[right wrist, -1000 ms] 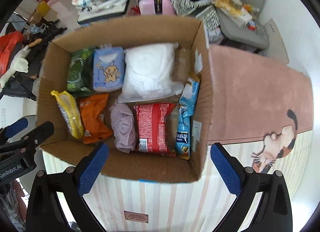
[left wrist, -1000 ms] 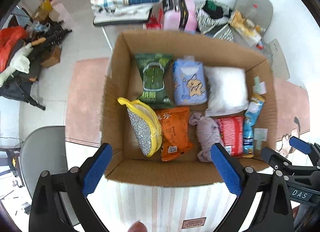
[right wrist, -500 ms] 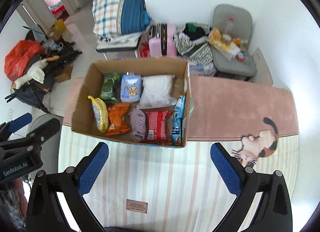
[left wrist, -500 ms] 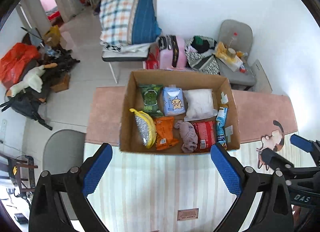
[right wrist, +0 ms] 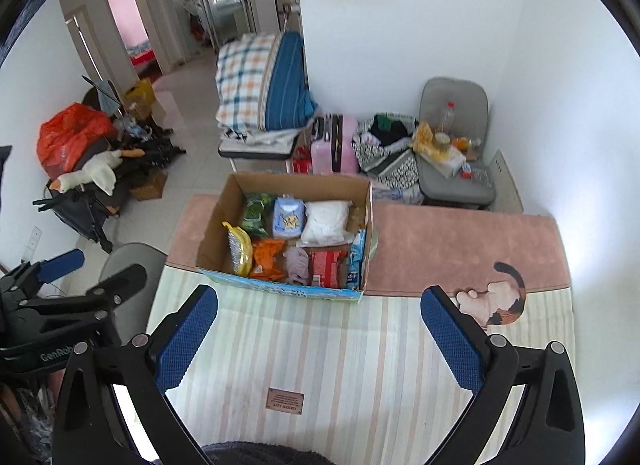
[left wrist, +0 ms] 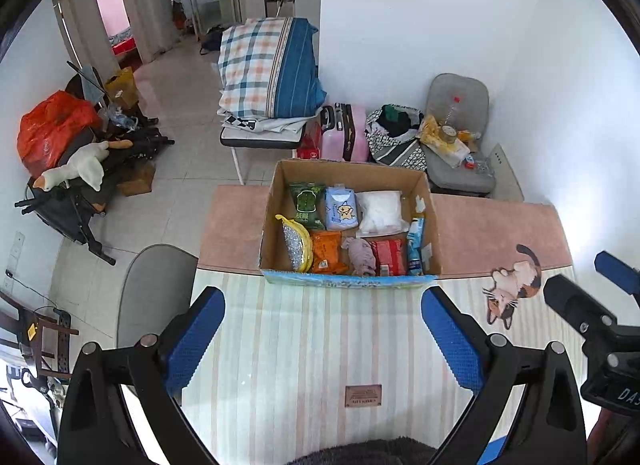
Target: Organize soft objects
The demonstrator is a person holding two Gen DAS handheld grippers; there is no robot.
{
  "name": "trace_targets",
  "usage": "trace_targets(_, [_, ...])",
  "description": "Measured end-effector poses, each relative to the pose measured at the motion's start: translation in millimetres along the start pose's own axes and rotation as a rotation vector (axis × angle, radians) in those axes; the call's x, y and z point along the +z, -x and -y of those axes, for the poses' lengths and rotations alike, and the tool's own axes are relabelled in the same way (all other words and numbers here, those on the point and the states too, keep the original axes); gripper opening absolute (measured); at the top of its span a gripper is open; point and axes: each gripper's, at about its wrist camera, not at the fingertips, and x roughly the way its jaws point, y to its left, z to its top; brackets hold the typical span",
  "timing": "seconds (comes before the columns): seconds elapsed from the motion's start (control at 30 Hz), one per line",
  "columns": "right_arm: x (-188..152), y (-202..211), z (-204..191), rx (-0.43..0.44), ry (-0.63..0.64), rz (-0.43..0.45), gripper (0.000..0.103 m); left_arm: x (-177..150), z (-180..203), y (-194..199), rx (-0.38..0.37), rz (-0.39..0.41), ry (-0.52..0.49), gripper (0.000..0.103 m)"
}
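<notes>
An open cardboard box [left wrist: 276, 201] [right wrist: 216, 225] stands on the table, across the edge between pink mat and striped cloth. Soft packs lie inside in two rows: a green bag [left wrist: 306, 203], a light blue tissue pack [left wrist: 339, 209], a white pouch [left wrist: 379, 209], a yellow-rimmed silver pouch [left wrist: 295, 243], an orange bag [left wrist: 326, 251], a mauve cloth [left wrist: 362, 256], a red pack [left wrist: 387, 257] and a blue packet [left wrist: 415, 243]. My left gripper [left wrist: 322, 329] and right gripper [right wrist: 318, 329] both hang open and empty, well back from the box, above the striped cloth.
A pink mat [right wrist: 460, 237] with a cat picture [left wrist: 512, 289] covers the table's far half. Behind the table are a grey chair [left wrist: 456, 133] piled with things, a pink suitcase [left wrist: 346, 133] and folded bedding [left wrist: 268, 69]. Another grey chair [left wrist: 154, 285] stands at the left.
Both grippers have pulled up and back from right over the box; the box now looks small and far, and the whole room is in view. Both stayed open.
</notes>
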Motion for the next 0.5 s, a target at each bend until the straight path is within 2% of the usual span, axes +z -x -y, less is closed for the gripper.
trace_targets(0.17, [-11,42,-6,-0.005,0.021,0.039,0.103,-12,5,29,-0.023,0.029,-0.008,0.101])
trace_targets(0.37, [-22,75,-7,-0.020,0.029,0.075,0.103,-16,13,61,0.009,0.111,-0.043,0.101])
trace_targets(0.5, [-25,85,-1,-0.038,0.008,0.087,0.103,-16,16,69,0.025,0.141,-0.055,0.101])
